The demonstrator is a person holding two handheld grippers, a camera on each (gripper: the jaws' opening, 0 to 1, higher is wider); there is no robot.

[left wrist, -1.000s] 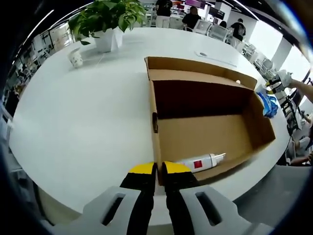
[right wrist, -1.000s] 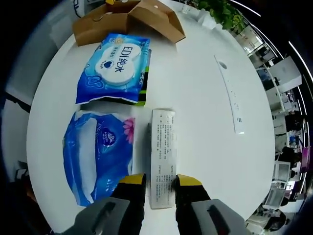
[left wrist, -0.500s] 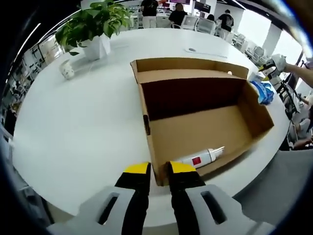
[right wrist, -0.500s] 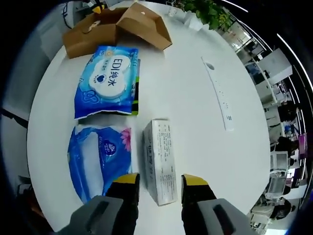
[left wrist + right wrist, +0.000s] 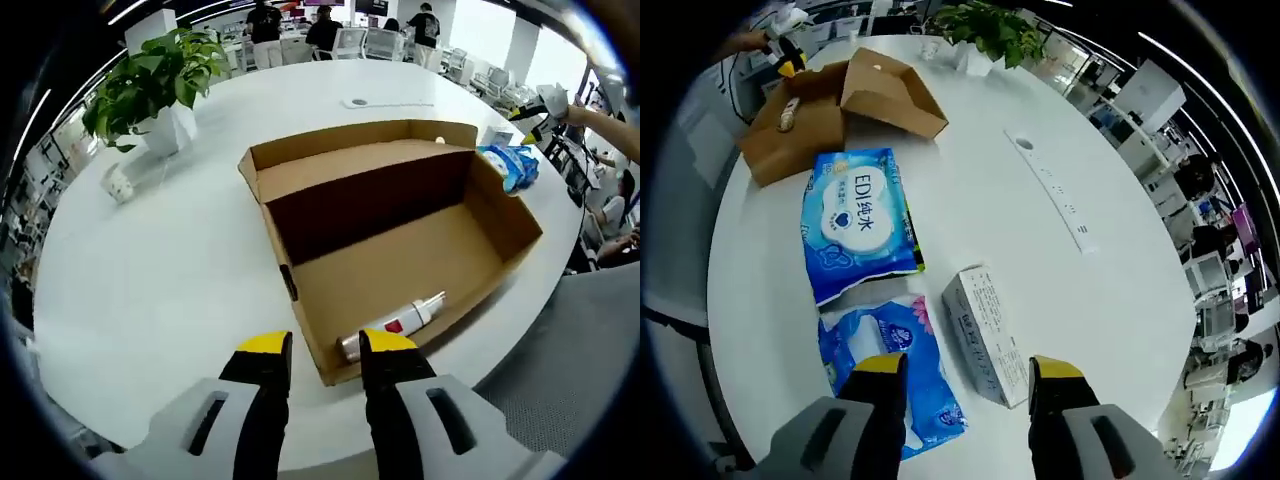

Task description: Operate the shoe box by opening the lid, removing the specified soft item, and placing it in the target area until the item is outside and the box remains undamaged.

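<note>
Left gripper view, left to right: a small white cup (image 5: 118, 184) and a potted plant (image 5: 150, 85) stand on the round white table (image 5: 150, 280). The cardboard shoe box (image 5: 395, 255) sits open, lid folded back, with a white tube with a red label (image 5: 392, 325) lying against its near wall. Beyond the box's far right corner lies a blue pack (image 5: 512, 165). Your left gripper (image 5: 322, 352) has its yellow-tipped jaws apart, straddling the near corner of the box without visibly pinching it.

Right gripper view, left to right: the shoe box (image 5: 840, 110) appears far off, and your other gripper (image 5: 785, 60) is at its far end. Nearer lie a blue wet-wipes pack (image 5: 858, 225), a blue tissue pack (image 5: 895, 370) and a white carton (image 5: 985, 335), side by side and well apart from the box. A long white power strip (image 5: 1055, 190) lies to the right. Your right gripper (image 5: 967, 372) hovers above the packs with jaws wide apart, holding nothing.

Progress: judged from the layout, the lid is open, the soft packs are outside and the box looks intact; only the tube is left inside.

Hard to read: which pack is the specified item, the print on the carton, and the tube's lettering.
</note>
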